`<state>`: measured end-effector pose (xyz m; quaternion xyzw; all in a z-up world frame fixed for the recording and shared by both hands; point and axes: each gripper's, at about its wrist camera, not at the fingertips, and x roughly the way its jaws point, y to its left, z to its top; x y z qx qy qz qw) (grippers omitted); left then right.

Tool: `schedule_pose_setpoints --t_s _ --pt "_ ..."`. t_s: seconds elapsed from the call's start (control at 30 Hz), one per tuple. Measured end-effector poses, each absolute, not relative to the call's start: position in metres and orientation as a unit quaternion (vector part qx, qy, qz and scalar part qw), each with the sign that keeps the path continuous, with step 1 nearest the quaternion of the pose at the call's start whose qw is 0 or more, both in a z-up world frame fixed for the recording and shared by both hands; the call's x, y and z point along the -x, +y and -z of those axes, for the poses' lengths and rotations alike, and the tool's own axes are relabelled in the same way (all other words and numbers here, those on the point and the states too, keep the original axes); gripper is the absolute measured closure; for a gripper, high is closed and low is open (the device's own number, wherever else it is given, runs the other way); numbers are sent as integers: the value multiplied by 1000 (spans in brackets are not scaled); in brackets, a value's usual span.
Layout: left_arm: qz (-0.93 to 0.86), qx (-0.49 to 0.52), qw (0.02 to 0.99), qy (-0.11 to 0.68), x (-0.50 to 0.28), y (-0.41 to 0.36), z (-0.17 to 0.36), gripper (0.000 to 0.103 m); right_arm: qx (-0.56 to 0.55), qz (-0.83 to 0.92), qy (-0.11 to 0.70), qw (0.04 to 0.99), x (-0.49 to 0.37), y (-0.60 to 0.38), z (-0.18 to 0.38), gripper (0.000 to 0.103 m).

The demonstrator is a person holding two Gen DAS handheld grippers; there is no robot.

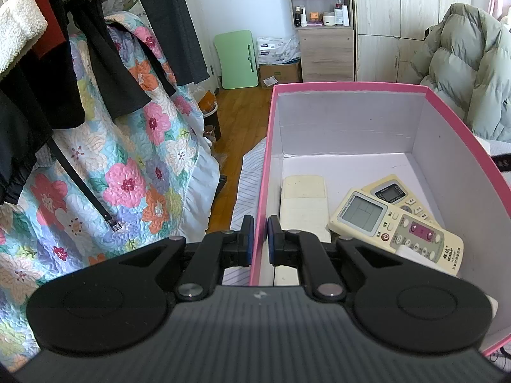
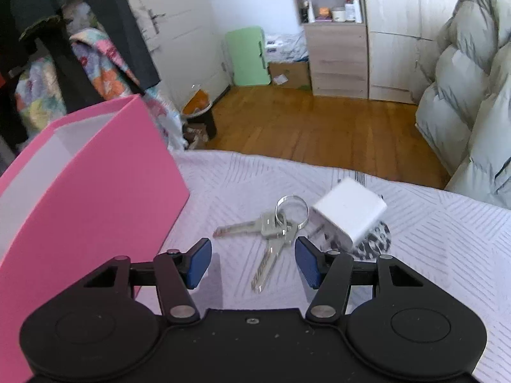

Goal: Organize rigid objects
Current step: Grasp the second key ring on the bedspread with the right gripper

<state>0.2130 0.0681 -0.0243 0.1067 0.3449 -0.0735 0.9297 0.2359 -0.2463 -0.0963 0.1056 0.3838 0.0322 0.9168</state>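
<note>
Left hand-held gripper pins the box while the right lines up on the keys.

At nine o'clock the left hand-held gripper [image 1: 261, 239] is clenched on the near wall of the pink cardboard box with white lining [image 1: 351, 86], presumably steadying it for loading; three cream plastic remote controls [image 1: 396, 226] already lie inside. Toward three o'clock, on the pale striped bed cover [image 2: 431, 242], the right hand-held gripper [image 2: 253, 263] hovers released, jaws roughly half spread and holding nothing, with the silver metal keys on a ring [image 2: 274, 226] lying in line between its pads, likely the next pick. A white plastic charger block [image 2: 349, 212] sits just beside them at two o'clock.
</note>
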Motion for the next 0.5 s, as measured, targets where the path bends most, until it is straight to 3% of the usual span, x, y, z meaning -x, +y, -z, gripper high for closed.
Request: schedule_pose_setpoints --t_s 0.23,0.33,0.43,0.47,0.5 --pt "76 -103 929 349 -215 68 25 95 -92 12 367 926 -255 -235 97 41" --pt "77 -103 928 349 -215 68 26 95 -60 39 362 929 -259 -228 99 72" --pt "79 -101 928 349 -216 70 26 95 -76 35 360 929 -257 -232 97 79" --pt "80 -101 928 349 -215 70 26 95 -79 34 359 929 -256 -234 96 96" --pt "80 -100 928 350 -216 71 26 95 -80 33 350 933 -253 -235 93 99"
